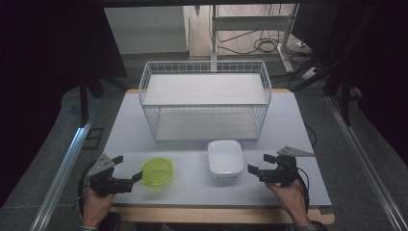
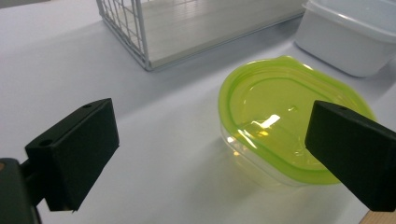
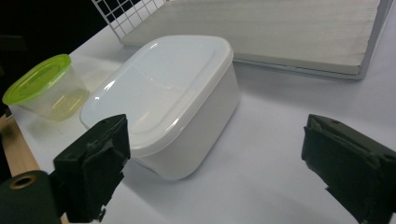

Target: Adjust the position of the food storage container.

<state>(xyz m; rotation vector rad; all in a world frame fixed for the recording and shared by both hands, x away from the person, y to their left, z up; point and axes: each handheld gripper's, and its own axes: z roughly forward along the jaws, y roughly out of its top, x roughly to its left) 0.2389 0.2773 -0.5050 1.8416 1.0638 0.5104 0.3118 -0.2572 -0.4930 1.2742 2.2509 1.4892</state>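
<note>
High view: each hand-held gripper, left [image 1: 130, 169] and right [image 1: 258, 162], gapes empty, aimed at its tub — green-lid tub [image 1: 157, 172], white tub [image 1: 224, 159] — ready to lift toward the centre-frame basket [image 1: 146, 77].

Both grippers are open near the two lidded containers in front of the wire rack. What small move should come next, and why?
Probably ease the left gripper forward so its open jaws straddle the green-lidded container, then close. That tub sits just ahead of the jaws, untouched. The right gripper likewise stands open beside the white container, and the wire rack behind has free shelf space.
</note>
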